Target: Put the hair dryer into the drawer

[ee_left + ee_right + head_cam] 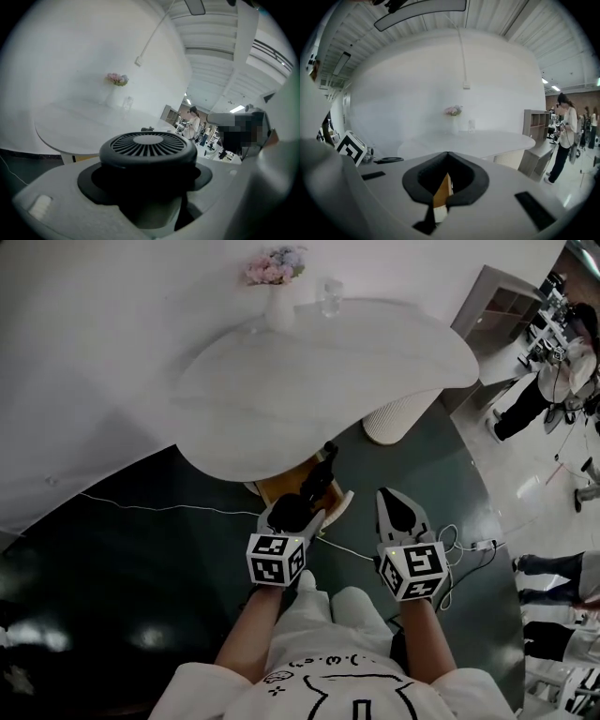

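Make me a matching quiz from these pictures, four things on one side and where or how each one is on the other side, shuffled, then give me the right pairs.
Things:
1. black hair dryer
2. white vase of pink flowers
3. wooden drawer
4. white right gripper

Places or states:
A. standing on the white table
B. open, sticking out from under the table's edge
C. fingers together, nothing held
D. clamped in the white left gripper

Pairs: 1-D, 2-A, 3-B, 4-C
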Available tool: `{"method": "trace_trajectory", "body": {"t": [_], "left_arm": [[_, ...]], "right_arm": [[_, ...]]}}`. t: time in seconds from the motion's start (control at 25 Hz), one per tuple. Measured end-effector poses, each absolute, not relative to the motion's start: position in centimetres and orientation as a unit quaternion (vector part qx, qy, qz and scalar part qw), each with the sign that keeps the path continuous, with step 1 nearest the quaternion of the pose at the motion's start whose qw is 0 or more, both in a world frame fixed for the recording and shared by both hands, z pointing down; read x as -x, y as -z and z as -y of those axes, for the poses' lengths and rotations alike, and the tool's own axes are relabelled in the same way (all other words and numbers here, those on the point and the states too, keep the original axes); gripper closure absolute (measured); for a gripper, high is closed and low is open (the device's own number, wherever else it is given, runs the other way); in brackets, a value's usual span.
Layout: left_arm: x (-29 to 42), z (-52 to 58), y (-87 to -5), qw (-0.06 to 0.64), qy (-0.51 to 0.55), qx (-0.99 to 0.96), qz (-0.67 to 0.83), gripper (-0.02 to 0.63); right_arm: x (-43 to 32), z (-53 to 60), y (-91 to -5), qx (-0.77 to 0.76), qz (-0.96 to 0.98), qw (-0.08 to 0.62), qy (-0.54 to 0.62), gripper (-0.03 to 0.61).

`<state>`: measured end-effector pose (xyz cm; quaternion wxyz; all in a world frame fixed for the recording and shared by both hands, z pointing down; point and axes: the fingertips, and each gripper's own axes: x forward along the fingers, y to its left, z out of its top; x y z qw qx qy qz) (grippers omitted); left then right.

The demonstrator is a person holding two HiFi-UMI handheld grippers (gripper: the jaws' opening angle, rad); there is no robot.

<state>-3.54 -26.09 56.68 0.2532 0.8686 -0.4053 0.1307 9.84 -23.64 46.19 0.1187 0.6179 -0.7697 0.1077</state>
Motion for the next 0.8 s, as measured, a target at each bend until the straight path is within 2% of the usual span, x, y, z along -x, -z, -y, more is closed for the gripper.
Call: {"method": "trace_trajectory", "body": {"t": [0.36,0.8], "left_arm": [[2.5,27.1,-62.2,0.316,-0.177,-0.846,0.392,0.249],[4.1,29.8,-66.9,0.445,-0.155,-0.766,0.438,0.249]], "right_arm": [[-10.9,22.5,-49.0,-0.63,0.753,0.14,-0.127,0.58],[-10.7,24.8,-49.7,-0.61,0.769,0.15,-0.123,0.58]]}}
